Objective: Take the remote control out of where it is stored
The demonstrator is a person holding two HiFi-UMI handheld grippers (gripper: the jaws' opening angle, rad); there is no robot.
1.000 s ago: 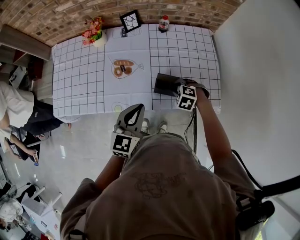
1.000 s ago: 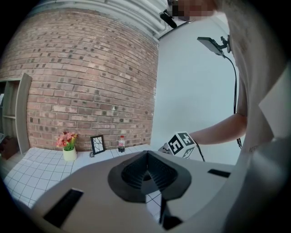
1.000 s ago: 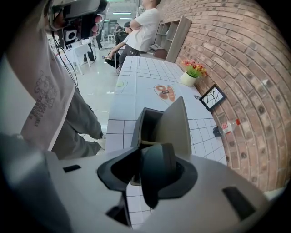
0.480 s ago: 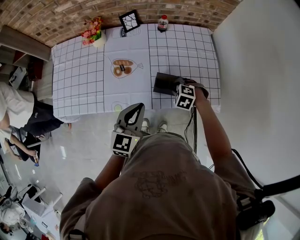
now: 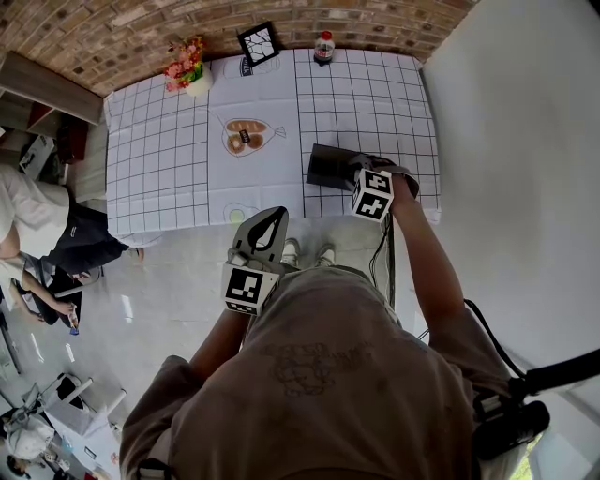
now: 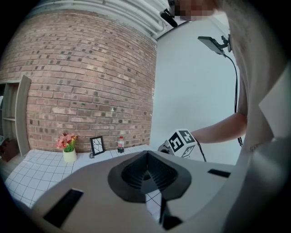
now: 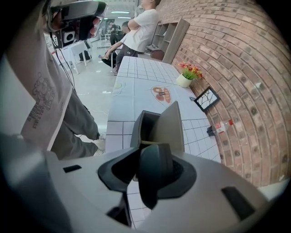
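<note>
Gridded tablecloth [image 5: 169,159], dark rounded remote control [image 7: 155,169] in right claw [image 7: 149,181]

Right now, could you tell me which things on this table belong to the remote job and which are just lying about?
Job: remote control, dark storage box.
Lying about: flower pot, picture frame, bottle.

Indoor studio-like room: brick wall [image 5: 281,14]; surface [image 5: 159,159] in checked cloth; potted flowers [image 5: 187,64]; picture frame [image 5: 260,42]; bottle [image 5: 324,46]; shelf unit [image 7: 173,34]; onlookers [image 7: 142,27].
</note>
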